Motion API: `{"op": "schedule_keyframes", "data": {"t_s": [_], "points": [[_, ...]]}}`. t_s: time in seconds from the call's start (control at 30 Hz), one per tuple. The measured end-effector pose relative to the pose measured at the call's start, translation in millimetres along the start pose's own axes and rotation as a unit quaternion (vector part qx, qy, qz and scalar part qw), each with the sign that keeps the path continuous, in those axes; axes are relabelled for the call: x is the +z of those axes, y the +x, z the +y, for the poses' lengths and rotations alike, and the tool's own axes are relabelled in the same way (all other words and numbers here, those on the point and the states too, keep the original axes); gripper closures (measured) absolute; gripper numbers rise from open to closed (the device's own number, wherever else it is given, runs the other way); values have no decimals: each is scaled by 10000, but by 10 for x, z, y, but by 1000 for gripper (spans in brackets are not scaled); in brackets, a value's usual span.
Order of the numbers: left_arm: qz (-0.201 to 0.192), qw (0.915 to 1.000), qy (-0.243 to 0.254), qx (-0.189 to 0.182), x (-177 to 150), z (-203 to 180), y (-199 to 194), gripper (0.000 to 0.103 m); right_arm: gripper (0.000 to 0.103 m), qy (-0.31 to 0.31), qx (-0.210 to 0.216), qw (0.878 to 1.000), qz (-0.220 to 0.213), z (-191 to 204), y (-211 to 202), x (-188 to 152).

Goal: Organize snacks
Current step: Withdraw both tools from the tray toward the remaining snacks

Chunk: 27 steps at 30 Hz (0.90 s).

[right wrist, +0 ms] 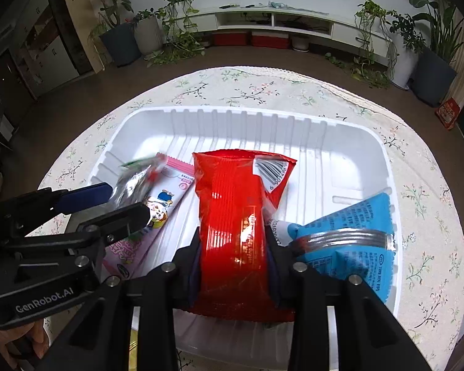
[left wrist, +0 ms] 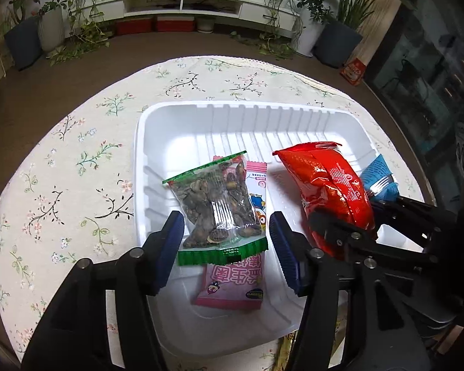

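Observation:
A white ribbed tray sits on the flowered tablecloth. In it lie a pink snack pack and a blue pack. A clear green-edged pack of seeds lies on the pink pack, between the spread fingers of my left gripper; the pads stand apart from it. In the right wrist view that pack is blurred. My right gripper is shut on a red snack bag and holds it over the tray.
The round table with the flowered cloth drops off to a brown floor all around. Potted plants and a white TV shelf stand far behind. A yellowish wrapper shows at the tray's near edge.

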<state>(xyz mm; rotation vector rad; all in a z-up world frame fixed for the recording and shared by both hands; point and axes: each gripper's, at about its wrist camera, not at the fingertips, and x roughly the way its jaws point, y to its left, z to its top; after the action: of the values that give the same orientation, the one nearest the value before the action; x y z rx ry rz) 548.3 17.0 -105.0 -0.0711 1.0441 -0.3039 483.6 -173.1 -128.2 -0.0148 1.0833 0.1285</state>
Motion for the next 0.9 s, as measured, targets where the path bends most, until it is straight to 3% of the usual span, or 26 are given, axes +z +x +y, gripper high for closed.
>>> {"op": "schedule_keyframes", "data": {"t_s": [0.1,0.3,0.37,0.53,0.7,0.9], "points": [[-80,9999,-60,-53,-5,1,-41,44,64,23,-25,10000,-25,12,16,-16],[-190,9995,-205,-169,-59,19,-203,37,49,52,-108,9998,-131,-19,-82,-41],[-262,9988,-304,-294,-73,52,-290,32,44,92,-114,9997,-195,-41,-138,-41],[-477,9966,-385,-547,-104,63,-599,7,30,176,-62,9987,-475,-83,-372,-38],[-955,9919,-358,-754,-263,105,-1197,0,26,227,204,9956,-887,-107,-839,-92],[-1670,9808,-247,-976,-710,144,-2032,0,5,371,975,9768,-1870,-300,-1798,-421]]}}
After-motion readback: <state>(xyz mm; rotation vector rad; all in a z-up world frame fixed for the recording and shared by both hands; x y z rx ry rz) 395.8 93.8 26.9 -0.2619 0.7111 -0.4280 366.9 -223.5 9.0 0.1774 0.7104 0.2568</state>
